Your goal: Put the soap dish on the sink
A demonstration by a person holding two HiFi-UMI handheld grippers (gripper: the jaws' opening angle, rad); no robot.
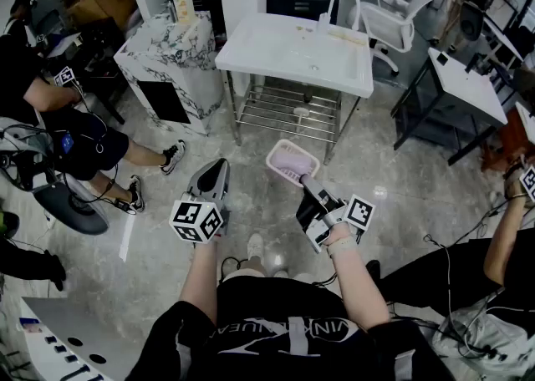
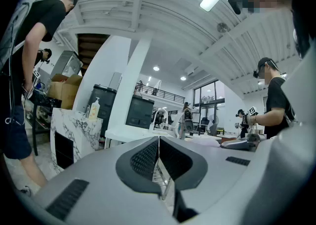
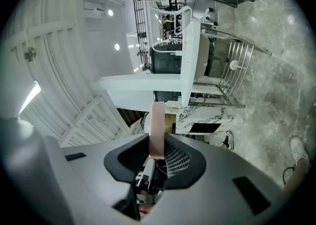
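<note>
Soap dish, pink, clamped by its edge in your right gripper, held above the floor on the near side of the sink. Your left gripper, jaws pressed together, holds nothing.

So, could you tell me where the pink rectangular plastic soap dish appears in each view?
Head view: centre, the soap dish held by the right gripper, below the white sink.
Left gripper view: not clearly identifiable.
Right gripper view: the dish edge-on between the jaws.
Shared landmark: that sink.
</note>
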